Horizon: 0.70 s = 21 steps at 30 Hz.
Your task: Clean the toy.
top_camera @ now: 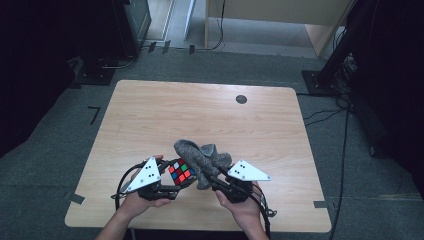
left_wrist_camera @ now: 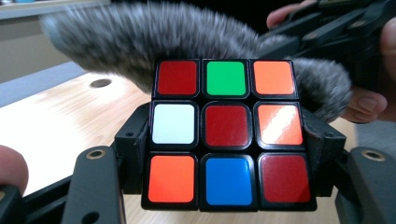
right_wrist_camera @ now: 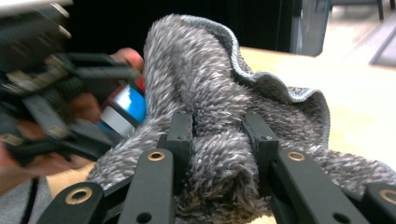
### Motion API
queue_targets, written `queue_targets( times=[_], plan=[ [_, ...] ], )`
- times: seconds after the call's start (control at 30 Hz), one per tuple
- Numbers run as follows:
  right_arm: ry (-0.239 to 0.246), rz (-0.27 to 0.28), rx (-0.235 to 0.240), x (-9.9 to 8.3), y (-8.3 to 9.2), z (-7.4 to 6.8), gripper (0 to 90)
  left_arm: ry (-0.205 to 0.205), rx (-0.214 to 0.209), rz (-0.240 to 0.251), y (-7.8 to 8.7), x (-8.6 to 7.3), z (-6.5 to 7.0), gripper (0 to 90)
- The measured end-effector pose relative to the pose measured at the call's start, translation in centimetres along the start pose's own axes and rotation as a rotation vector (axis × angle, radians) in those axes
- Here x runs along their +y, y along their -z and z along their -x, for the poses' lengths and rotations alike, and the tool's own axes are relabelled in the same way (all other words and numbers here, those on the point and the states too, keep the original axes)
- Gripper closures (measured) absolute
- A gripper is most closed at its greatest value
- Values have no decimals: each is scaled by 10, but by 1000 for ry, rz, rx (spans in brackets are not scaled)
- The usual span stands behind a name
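Observation:
My left gripper (top_camera: 175, 176) is shut on a scrambled puzzle cube (top_camera: 181, 172), held just above the near middle of the table. In the left gripper view the cube (left_wrist_camera: 227, 133) sits squeezed between the two black jaws, its face showing red, green, orange, white and blue tiles. My right gripper (top_camera: 212, 176) is shut on a bunched grey fluffy cloth (top_camera: 202, 159); in the right gripper view the cloth (right_wrist_camera: 205, 107) bulges between the jaws. The cloth (left_wrist_camera: 154, 39) lies against the far side and top of the cube. The cube's blue and white tiles (right_wrist_camera: 127, 108) peek out left of the cloth.
The light wooden table (top_camera: 165, 115) has a small dark round hole (top_camera: 241, 99) near its far right. Grey carpet surrounds it, with black stands and cables at the right edge (top_camera: 345, 65). Both hands sit close to the table's front edge.

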State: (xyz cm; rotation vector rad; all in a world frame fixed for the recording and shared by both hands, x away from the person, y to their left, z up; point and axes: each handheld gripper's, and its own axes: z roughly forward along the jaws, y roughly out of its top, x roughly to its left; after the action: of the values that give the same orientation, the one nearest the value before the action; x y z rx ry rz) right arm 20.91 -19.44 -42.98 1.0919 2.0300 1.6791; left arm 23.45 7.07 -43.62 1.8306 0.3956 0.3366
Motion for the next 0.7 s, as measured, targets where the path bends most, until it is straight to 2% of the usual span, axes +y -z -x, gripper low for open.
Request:
queue_targets(
  times=[0.03, 0.1, 0.13, 0.17, 0.23, 0.33, 0.4, 0.47, 0.5, 0.53, 0.63, 0.7],
  plan=[
    [-8, -18, -3, -2, -1, 4, 691, 14, -5, 16, 2, 0, -2, 343],
    [-7, -81, -76, -4, -2, 13, 693, 46, -28, 61, 6, 1, -5, 343],
    [-18, -88, -97, -3, -1, 16, 693, 44, -25, 65, 6, 2, -5, 343],
    [-32, -73, -99, -2, 1, 18, 693, 31, -12, 48, 5, 1, -5, 343],
    [-34, -34, -86, 3, 6, 15, 694, 13, 8, 2, 1, -3, -5, 343],
    [19, 20, -29, 13, 11, -1, 692, 18, -9, -19, -4, -5, -2, 343],
    [76, 12, 7, 15, 10, -11, 689, 8, -26, 0, -4, -2, 0, 343],
    [128, -13, -7, 11, 5, -13, 687, -7, -15, -1, -1, 1, 1, 343],
    [105, -12, -1, 9, 4, -10, 687, -5, -14, 4, 1, 2, 0, 343],
    [78, -34, -5, 7, 2, -5, 687, 8, -15, 19, 3, 2, -1, 343],
    [59, -95, -72, 2, 1, 8, 690, 44, -27, 72, 11, 4, -8, 343],
    [33, -74, -70, 3, 4, 10, 691, 41, -14, 62, 11, 3, -9, 343]
  ],
)
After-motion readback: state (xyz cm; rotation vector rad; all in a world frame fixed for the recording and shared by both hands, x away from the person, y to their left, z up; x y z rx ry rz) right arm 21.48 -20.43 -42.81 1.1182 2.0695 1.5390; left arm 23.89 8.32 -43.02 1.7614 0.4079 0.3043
